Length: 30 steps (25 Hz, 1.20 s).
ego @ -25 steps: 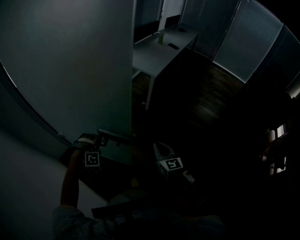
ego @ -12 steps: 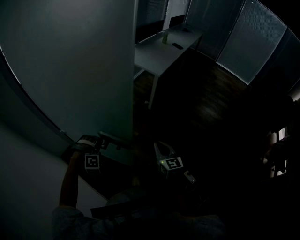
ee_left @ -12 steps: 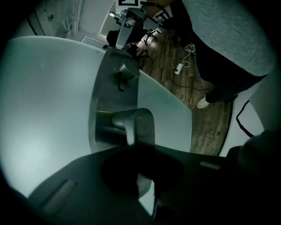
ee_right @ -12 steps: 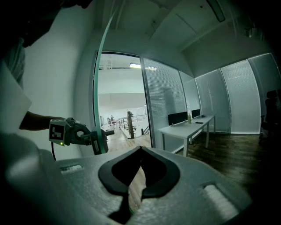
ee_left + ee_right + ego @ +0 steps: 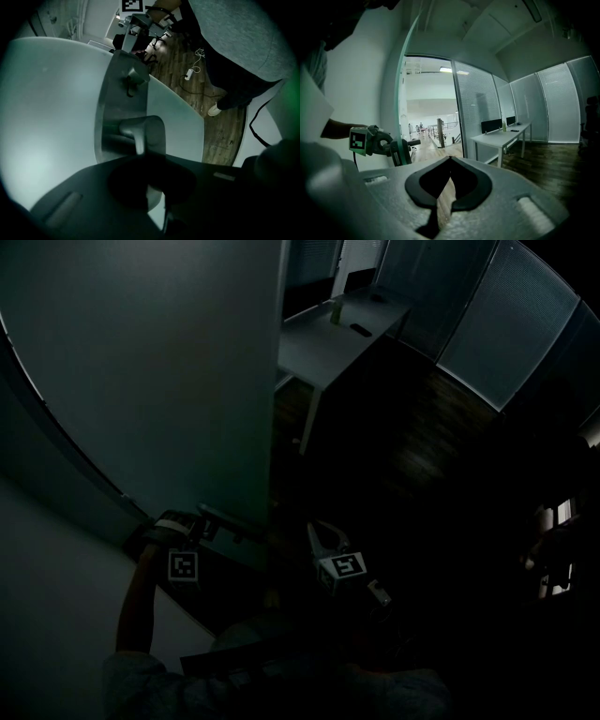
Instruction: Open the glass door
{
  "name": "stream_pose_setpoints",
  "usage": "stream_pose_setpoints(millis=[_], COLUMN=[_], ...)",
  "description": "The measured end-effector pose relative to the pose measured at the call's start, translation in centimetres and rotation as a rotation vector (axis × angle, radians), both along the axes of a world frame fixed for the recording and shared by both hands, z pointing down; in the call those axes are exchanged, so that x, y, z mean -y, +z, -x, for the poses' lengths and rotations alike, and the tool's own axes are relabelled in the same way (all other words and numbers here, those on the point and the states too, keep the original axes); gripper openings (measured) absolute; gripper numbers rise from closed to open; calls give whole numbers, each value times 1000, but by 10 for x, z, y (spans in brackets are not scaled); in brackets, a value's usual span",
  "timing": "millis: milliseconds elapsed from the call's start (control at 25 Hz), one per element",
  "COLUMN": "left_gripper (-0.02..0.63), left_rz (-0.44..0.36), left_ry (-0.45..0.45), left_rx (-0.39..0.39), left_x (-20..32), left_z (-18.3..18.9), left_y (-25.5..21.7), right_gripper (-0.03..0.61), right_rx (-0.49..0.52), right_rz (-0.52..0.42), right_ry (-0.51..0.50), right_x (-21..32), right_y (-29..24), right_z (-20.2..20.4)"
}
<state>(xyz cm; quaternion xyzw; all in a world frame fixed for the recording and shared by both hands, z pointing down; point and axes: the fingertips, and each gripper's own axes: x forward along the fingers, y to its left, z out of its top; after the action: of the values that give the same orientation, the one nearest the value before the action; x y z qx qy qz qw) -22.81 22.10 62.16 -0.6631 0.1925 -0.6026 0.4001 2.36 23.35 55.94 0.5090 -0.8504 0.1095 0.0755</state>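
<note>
— Where's your glass door (image 5: 169,381)?
— Filling your left side, ajar, bright corridor (image 5: 426,117) past its edge, white desk (image 5: 323,343) beyond.
— And your grippers?
— Your left gripper (image 5: 208,519) is clamped on the door handle (image 5: 139,133) at that edge. Your right gripper (image 5: 319,532) hangs near it, tips together, nothing between them.

The glass door (image 5: 400,89) stands ajar, its greenish edge upright. At that edge the left gripper (image 5: 404,149) meets the dark handle (image 5: 413,141), with its marker cube (image 5: 358,140) left of the door. Right of the door, a white desk (image 5: 502,136) stands before the blinds (image 5: 478,98). Below the door, the right gripper (image 5: 440,206) has its jaws nearly together with nothing between them.
</note>
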Motion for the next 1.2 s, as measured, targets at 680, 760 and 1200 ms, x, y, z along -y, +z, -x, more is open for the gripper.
stream_pose_setpoints(millis=[680, 760, 1200], left_gripper=[87, 117, 157], left_rz=[86, 91, 93], left_ry=[-95, -111, -157], left_rx=[-48, -54, -129], left_x=[-9, -11, -31], left_z=[1, 4, 15], left_y=[-4, -9, -35], right_gripper=[0, 0, 0], right_rx=[0, 0, -4], right_rz=[5, 4, 11], right_ry=[13, 13, -6], right_x=[-2, -2, -1], right_y=[4, 3, 5], right_z=[-11, -11, -1])
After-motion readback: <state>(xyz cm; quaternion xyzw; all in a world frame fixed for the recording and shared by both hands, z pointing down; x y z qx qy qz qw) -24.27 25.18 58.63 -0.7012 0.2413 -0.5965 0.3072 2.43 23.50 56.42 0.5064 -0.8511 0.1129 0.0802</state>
